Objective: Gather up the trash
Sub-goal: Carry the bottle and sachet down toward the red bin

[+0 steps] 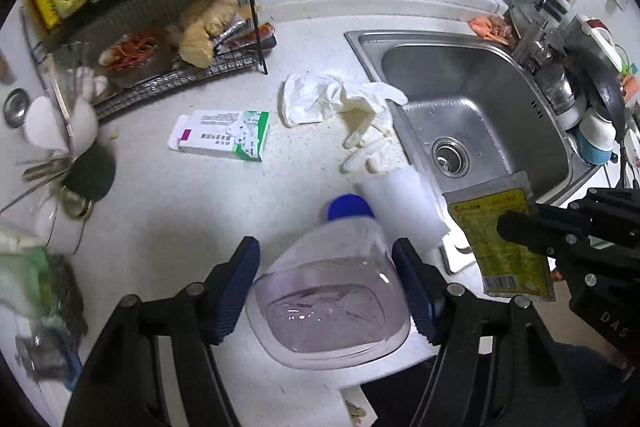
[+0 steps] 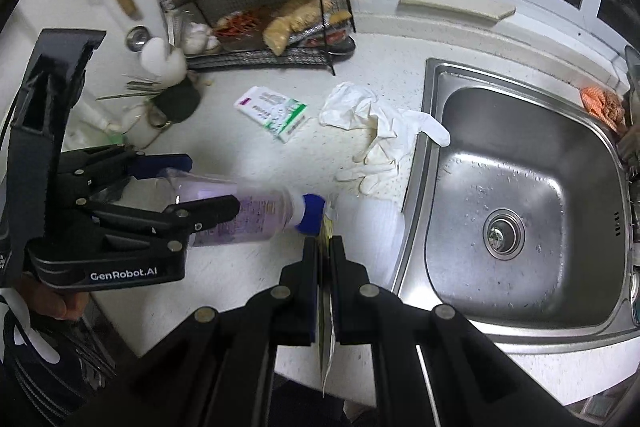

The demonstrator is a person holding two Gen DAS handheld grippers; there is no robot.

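Observation:
My left gripper [image 1: 325, 245] is shut on a clear plastic bottle [image 1: 332, 307] with a blue cap [image 1: 350, 207] and a little purplish liquid, held above the counter. In the right wrist view that bottle [image 2: 256, 215] lies sideways in the left gripper [image 2: 212, 183]. My right gripper [image 2: 324, 243] is shut on a yellow sachet [image 2: 325, 291], seen edge-on; in the left wrist view the sachet [image 1: 500, 247] hangs from the right gripper [image 1: 516, 227] beside the sink. White gloves [image 1: 344, 103] [image 2: 372, 123] and a green-white carton [image 1: 224, 135] [image 2: 276, 113] lie on the counter.
A steel sink [image 1: 460, 67] [image 2: 560, 147] fills the right side. A white plastic container [image 1: 404, 203] [image 2: 372, 223] lies by its near corner. A wire rack [image 1: 160, 83] [image 2: 260, 57] with food stands at the back left. Dishes [image 1: 592, 131] are stacked right of the sink.

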